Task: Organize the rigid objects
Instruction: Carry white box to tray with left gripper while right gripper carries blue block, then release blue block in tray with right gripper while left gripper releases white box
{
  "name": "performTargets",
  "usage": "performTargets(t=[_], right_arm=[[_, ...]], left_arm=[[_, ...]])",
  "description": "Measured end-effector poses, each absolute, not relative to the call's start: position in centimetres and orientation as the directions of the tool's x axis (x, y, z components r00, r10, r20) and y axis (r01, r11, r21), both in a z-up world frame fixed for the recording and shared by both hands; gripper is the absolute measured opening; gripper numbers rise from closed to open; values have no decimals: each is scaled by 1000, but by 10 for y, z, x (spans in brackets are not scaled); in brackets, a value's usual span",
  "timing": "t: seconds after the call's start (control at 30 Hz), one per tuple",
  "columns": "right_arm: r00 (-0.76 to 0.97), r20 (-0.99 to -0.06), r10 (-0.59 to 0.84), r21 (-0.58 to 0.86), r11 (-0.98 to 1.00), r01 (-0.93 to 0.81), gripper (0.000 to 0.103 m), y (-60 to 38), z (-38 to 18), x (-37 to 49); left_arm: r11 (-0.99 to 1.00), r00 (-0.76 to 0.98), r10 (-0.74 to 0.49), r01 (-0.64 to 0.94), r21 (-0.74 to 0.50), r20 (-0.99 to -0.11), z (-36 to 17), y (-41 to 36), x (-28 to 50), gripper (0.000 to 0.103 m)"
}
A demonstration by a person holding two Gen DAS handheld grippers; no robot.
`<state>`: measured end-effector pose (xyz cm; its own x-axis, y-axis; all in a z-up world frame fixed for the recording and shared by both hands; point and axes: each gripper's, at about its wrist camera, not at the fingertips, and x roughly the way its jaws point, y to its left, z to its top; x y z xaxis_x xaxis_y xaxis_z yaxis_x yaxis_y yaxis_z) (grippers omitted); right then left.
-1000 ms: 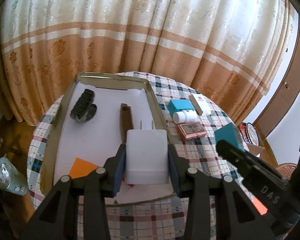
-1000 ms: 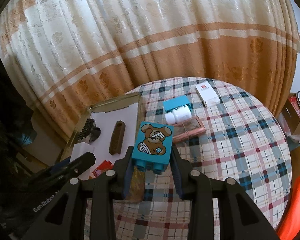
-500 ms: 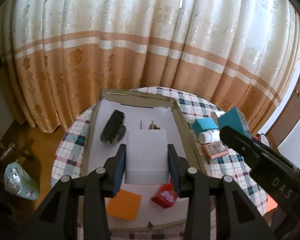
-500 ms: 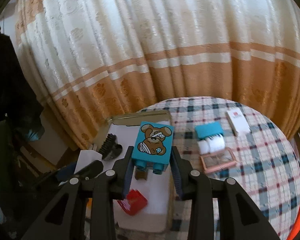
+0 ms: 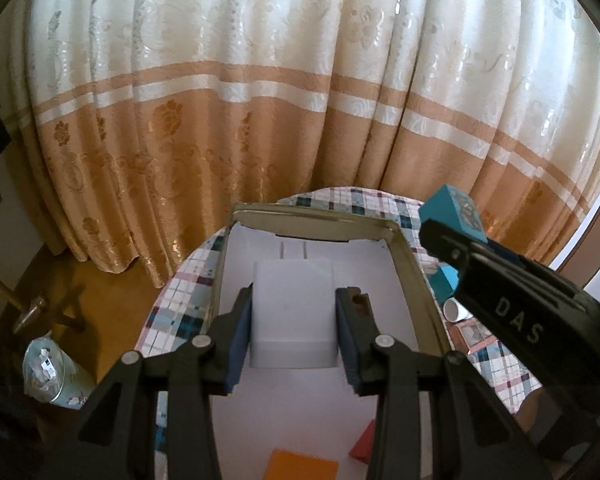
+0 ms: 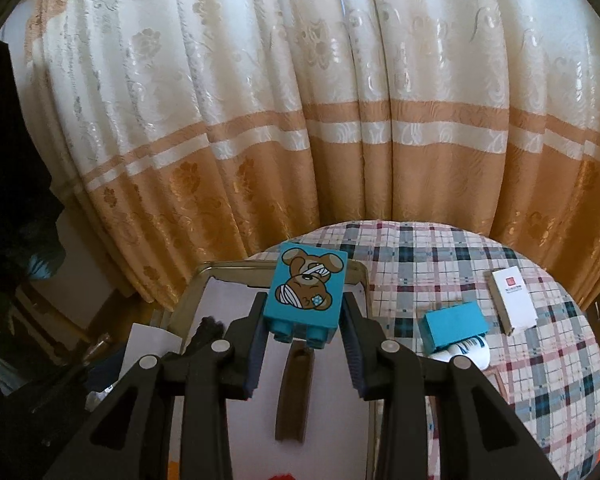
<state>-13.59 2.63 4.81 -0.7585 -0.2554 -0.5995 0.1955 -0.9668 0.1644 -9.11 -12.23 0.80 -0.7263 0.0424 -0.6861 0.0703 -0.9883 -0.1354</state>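
Two grippers carry objects above the metal tray (image 5: 410, 264): left gripper (image 5: 294, 316) clamps a white plug adapter (image 5: 292, 300), right gripper (image 6: 305, 320) clamps a teal bear-printed toy block (image 6: 306, 292), probably for placing inside.

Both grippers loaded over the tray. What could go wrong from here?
1. The left gripper and right gripper work close together above the tray; they could knock.
2. The white charger has prongs pointing forward; they may catch the far rim.
3. The teal bear block could land on the brown comb.
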Motion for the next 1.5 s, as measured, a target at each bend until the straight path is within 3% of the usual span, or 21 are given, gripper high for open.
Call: performTargets(t=[0.63,1.0,1.1,1.17,1.2,1.33,1.4,1.43,1.5], right_arm=[[-653,-694,-303,226,-953,202,38,30,8,-206],[-598,-736,-319,226,-947,227,38,28,-11,-222],[-572,-736,-361,271,-932,240,38,31,-14,-227],[-542,-737,-404,315,-914,254,41,34,-16,-231],[-531,-737,-417,332,-909,252,45,37,-16,-232],[-544,-719,-432,375,-901,219,56,52,-9,-229],[-555,-702,-447,401,-892,211,65,61,-2,-223],[-569,-697,-436,399,-895,198,74,65,1,-220],[-614,-666,-424,409,-896,175,78,73,10,-207]], left_arm=[[-993,-622,16,82,-86,-783,-17,-121,-178,39],[-997,-628,-38,71,-8,-777,-26,-115,-187,39],[-998,-623,0,49,-39,-782,-25,-119,-191,39],[-996,-608,20,58,-70,-794,-23,-124,-191,42],[-993,-598,28,73,-89,-801,-21,-127,-191,48],[-986,-633,17,116,-116,-774,-9,-135,-183,89],[-986,-663,-20,136,-95,-748,0,-136,-175,101],[-986,-675,-29,142,-91,-737,3,-137,-172,102],[-986,-695,-41,142,-82,-718,11,-134,-162,102]])
